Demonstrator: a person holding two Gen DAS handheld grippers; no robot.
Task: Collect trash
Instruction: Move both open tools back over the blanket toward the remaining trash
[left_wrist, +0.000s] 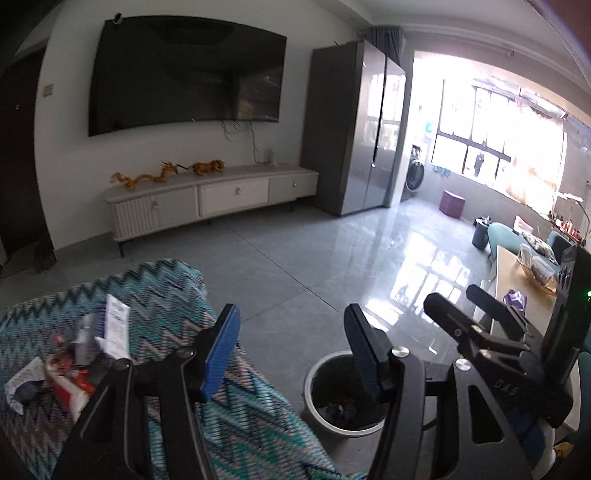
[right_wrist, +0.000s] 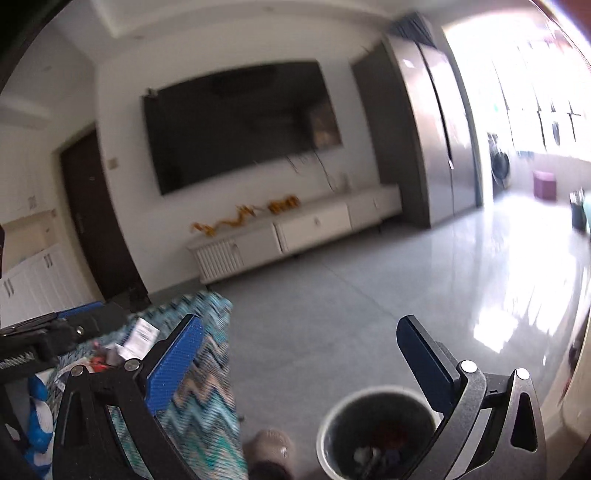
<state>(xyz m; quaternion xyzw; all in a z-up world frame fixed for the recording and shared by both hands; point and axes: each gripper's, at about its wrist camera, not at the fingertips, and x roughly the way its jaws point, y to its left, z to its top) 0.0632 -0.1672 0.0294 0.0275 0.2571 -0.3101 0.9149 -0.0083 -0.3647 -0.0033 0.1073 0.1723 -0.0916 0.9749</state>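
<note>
A pile of trash (left_wrist: 70, 354), with red wrappers, crumpled paper and a white receipt, lies on a teal zigzag blanket (left_wrist: 162, 295) at the left. It also shows in the right wrist view (right_wrist: 122, 350). A round bin (left_wrist: 343, 398) with trash inside stands on the floor to the right of the blanket and shows in the right wrist view (right_wrist: 380, 432) too. My left gripper (left_wrist: 291, 354) is open and empty, between the pile and the bin. My right gripper (right_wrist: 299, 365) is open and empty above the bin; it shows in the left wrist view (left_wrist: 461, 306).
A grey tiled floor (left_wrist: 295, 258) lies ahead. A white TV cabinet (left_wrist: 210, 199) stands under a wall TV. A grey fridge (left_wrist: 362, 129) is at the back right. A wooden table (left_wrist: 517, 291) with items is at the right. A brown slipper (right_wrist: 269, 450) lies by the bin.
</note>
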